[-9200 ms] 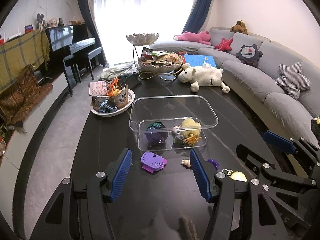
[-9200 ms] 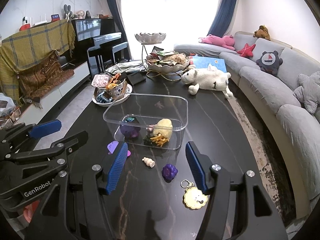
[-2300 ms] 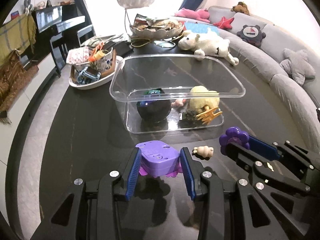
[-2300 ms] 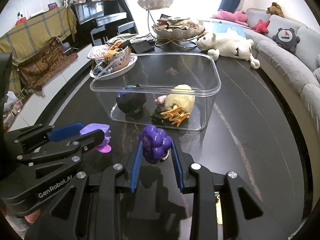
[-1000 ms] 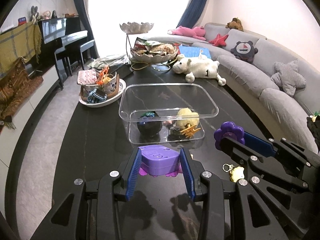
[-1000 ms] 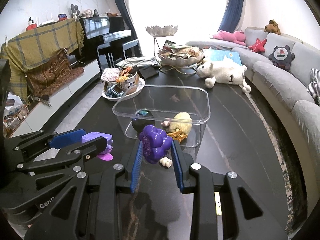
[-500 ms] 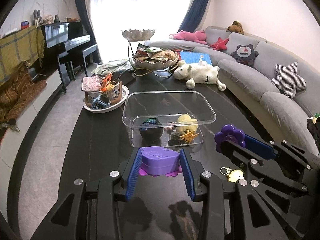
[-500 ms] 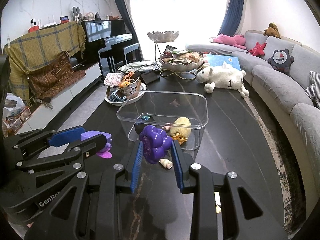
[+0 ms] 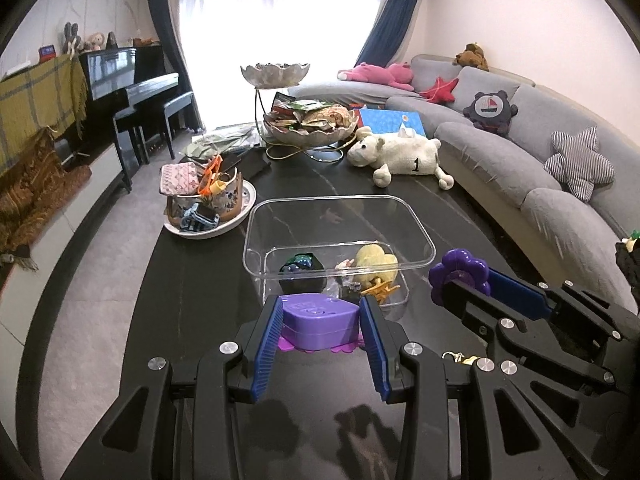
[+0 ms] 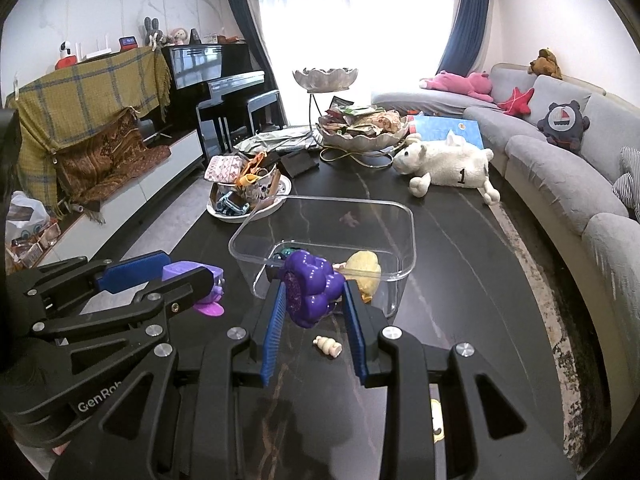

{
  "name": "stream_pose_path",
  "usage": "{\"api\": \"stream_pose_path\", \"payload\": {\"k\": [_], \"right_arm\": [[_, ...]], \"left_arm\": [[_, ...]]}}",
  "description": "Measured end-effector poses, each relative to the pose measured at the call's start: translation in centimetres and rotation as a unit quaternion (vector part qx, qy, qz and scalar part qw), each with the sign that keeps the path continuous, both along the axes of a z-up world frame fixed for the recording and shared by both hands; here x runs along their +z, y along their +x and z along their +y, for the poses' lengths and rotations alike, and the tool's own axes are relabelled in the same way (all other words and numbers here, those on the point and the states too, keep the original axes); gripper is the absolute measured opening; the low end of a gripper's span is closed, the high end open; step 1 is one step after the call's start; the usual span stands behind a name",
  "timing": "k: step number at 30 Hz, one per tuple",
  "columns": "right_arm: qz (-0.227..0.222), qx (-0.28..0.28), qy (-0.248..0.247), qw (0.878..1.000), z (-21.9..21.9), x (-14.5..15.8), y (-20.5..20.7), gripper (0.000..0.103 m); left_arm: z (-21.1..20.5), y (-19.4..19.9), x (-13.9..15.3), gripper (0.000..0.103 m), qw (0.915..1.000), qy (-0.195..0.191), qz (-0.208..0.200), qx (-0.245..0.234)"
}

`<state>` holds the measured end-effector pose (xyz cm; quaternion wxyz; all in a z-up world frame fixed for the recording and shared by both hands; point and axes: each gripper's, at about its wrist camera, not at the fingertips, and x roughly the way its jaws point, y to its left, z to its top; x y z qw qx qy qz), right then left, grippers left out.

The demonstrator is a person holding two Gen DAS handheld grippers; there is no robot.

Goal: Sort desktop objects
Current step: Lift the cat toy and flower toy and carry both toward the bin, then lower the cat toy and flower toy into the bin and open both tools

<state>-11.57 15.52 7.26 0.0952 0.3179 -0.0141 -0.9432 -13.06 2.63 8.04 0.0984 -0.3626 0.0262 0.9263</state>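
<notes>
Purple on both sides: our left gripper has its jaws clamped on a flat purple toy, our right gripper has its jaws clamped on a purple flower-shaped toy. Both toys are off the tabletop, held just short of the near wall of the clear plastic bin. From the left wrist camera we see the right gripper alongside, flower toy at its tip, beside the bin's near right corner. Bin already holds a dark round toy, a yellow plush and an orange piece, all at the near end; far end bare. Small cream shell-like piece lies on the tabletop under the right gripper, between its jaws in view but not touching them. A yellow keychain lies on the tabletop, mostly hidden behind the right gripper. White plush sheep lies well beyond the bin.
</notes>
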Motion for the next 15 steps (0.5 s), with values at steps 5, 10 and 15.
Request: {"api": "stream_pose_path", "payload": {"k": [5, 10, 15], "right_arm": [[0.002, -0.002, 0.001, 1.0, 0.2, 0.3, -1.3, 0.027], [0.002, -0.004, 0.003, 1.0, 0.4, 0.5, -2.7, 0.027], [0.0, -0.005, -0.001, 1.0, 0.6, 0.5, -4.3, 0.027]], "left_arm": [[0.4, -1.3, 0.3, 0.036, 0.9999, -0.007, 0.006, -0.003], [0.7, -2.8, 0.5, 0.036, 0.9999, -0.012, 0.009, -0.005], [1.0, -4.4, 0.5, 0.036, 0.9999, -0.012, 0.009, -0.007]]}}
